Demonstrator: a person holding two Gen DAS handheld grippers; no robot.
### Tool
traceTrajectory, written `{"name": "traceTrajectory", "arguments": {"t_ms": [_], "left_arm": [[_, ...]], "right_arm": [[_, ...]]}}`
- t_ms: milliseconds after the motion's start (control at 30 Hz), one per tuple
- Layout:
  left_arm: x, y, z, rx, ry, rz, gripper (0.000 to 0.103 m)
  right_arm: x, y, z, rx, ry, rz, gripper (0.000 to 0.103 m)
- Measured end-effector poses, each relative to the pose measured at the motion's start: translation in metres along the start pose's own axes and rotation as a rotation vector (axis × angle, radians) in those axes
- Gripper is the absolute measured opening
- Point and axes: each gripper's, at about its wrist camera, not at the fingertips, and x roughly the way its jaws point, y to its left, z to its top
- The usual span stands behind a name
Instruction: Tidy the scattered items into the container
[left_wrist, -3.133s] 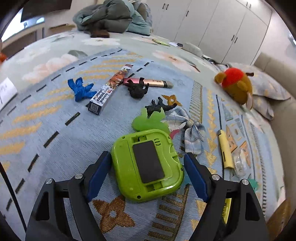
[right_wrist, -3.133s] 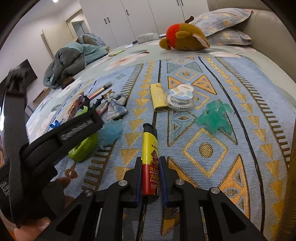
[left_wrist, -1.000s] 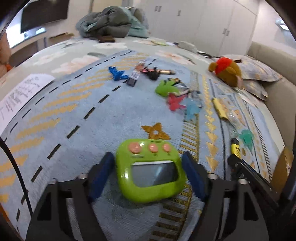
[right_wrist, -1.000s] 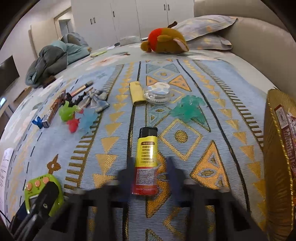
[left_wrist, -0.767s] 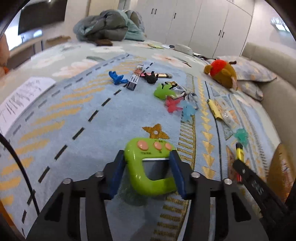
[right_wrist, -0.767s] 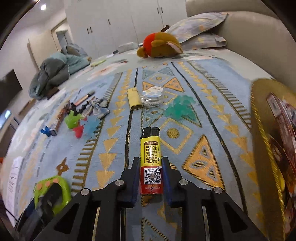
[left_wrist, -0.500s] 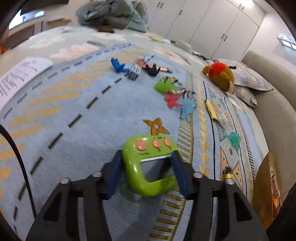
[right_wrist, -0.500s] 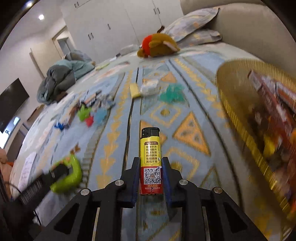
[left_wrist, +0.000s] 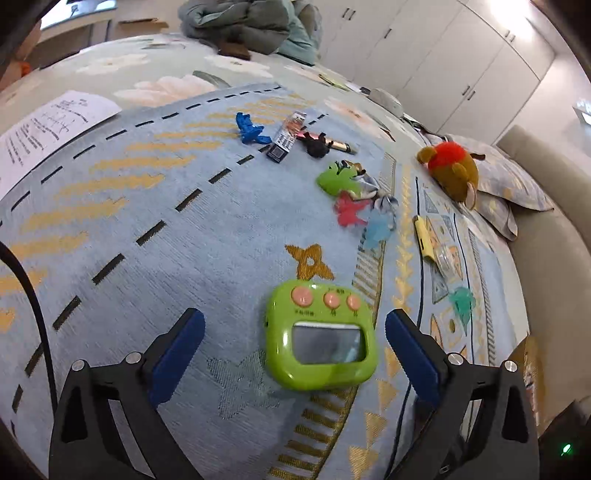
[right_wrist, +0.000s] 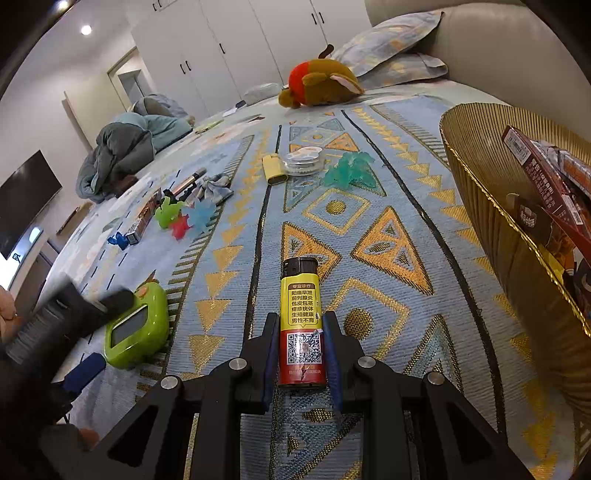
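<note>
My right tongs (right_wrist: 301, 354) are clamped on the yellow-and-red cylindrical lighter (right_wrist: 300, 325), carried upright just short of the ribbed gold container (right_wrist: 517, 236), where cartons already lie; I judge it goes in next. My left tongs (left_wrist: 293, 347) are opening, pads clear of the glossy green plastic timer with pink buttons (left_wrist: 320, 336), which lies face-up on the blue woven bedspread (left_wrist: 147, 258) between them, probably set down to regrip. Small rubbery toys and another yellow lighter (right_wrist: 272, 169) lie scattered farther off. White wardrobes line the far wall; a brown plush toy (right_wrist: 321, 88) rests by the pillows.
</note>
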Motion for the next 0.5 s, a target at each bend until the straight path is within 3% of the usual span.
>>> {"name": "traceTrajectory", "arguments": {"t_ms": [100, 233, 367, 400, 467, 500], "left_arm": [[0.011, -0.015, -0.008, 0.076, 0.011, 0.076, 0.100], [0.021, -0.046, -0.033, 0.277, -0.027, 0.182, 0.103], [0.024, -0.042, -0.030, 0.267, -0.022, 0.181, 0.101], [0.022, -0.041, -0.029, 0.262, -0.031, 0.185, 0.097], [0.016, -0.038, -0.028, 0.249, -0.058, 0.200, 0.071], [0.014, -0.036, -0.027, 0.246, -0.064, 0.211, 0.070]], "right_arm": [[0.000, 0.000, 0.000, -0.001, -0.001, -0.001, 0.022], [0.000, 0.000, 0.000, 0.000, -0.001, 0.001, 0.023], [0.000, -0.001, -0.001, -0.003, -0.002, -0.003, 0.023], [0.001, -0.001, -0.001, -0.002, -0.003, -0.002, 0.023], [0.000, -0.002, -0.001, 0.004, -0.003, 0.005, 0.023], [-0.001, -0.003, -0.001, 0.008, -0.003, 0.008, 0.023]]}}
